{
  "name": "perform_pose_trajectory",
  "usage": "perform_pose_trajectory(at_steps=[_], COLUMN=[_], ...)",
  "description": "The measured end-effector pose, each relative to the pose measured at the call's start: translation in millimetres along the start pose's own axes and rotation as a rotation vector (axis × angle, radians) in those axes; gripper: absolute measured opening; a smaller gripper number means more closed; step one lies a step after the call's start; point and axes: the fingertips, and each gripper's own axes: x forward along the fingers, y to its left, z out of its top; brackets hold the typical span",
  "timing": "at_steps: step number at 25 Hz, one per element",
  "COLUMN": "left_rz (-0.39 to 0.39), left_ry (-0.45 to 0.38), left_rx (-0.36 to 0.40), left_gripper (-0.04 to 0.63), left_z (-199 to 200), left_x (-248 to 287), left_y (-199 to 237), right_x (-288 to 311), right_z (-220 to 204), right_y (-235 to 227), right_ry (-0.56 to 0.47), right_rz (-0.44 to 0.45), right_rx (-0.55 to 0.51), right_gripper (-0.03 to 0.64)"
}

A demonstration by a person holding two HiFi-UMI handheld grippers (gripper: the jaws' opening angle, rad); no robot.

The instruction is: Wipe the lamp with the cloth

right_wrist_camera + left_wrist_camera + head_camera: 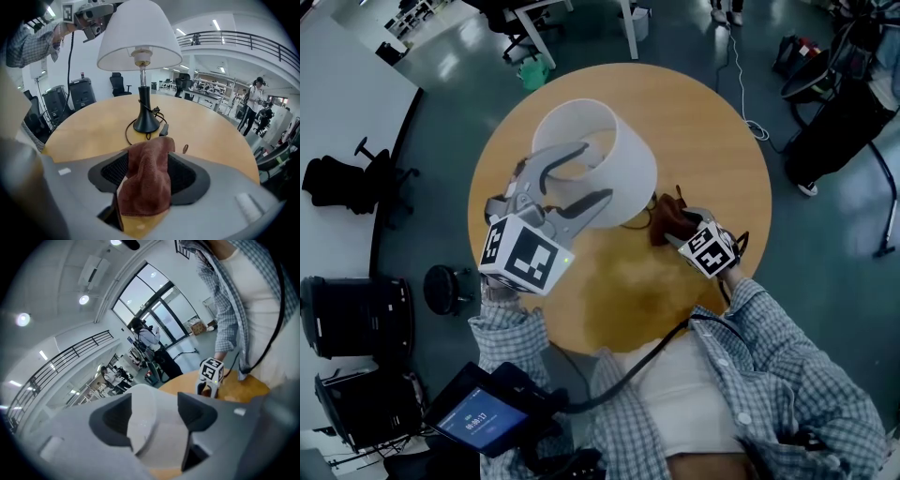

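A lamp with a white shade (614, 141) stands on the round wooden table (703, 141). My left gripper (592, 175) straddles the shade's wall, one finger inside the top opening and one outside; in the left gripper view the shade (147, 423) fills the gap between the spread jaws of that gripper (152, 420). My right gripper (670, 225) is low beside the lamp's black base (146, 124), open, with the brown cloth (145, 187) hanging loosely between its pads. The shade (139, 33) rises above it.
The lamp's black cord (127, 133) curls round the base, with a small dark object (185, 148) on the table nearby. Office chairs (356, 178) and black cases (352, 314) stand on the floor at the left. A tablet (478, 417) hangs at the person's waist.
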Motion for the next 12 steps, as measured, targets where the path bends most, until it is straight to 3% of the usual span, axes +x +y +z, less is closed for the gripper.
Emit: perform_pose_trajectory(at_steps=[5,10,12], left_rz=[0.016,0.091,0.128], left_ry=[-0.008,-0.075,-0.079], left_rx=[-0.025,-0.131,-0.161], left_gripper=[0.298,0.290,0.242], left_z=[-1.4,9.1,10.9], left_x=[-5.0,-28.8,-43.1], left_y=[-1.8,-3.1,-8.9], right_x=[-8.5,-30.9,-47.3], right_z=[-5.7,0.7,8.4], right_y=[-5.6,-8.7,-10.8], right_ry=[-0.024,-0.082,-0.129], right_rz=[-0.023,-0.037,-0.064], right_rx=[0.028,0.058,0.050], right_gripper=[0.265,0.265,0.220])
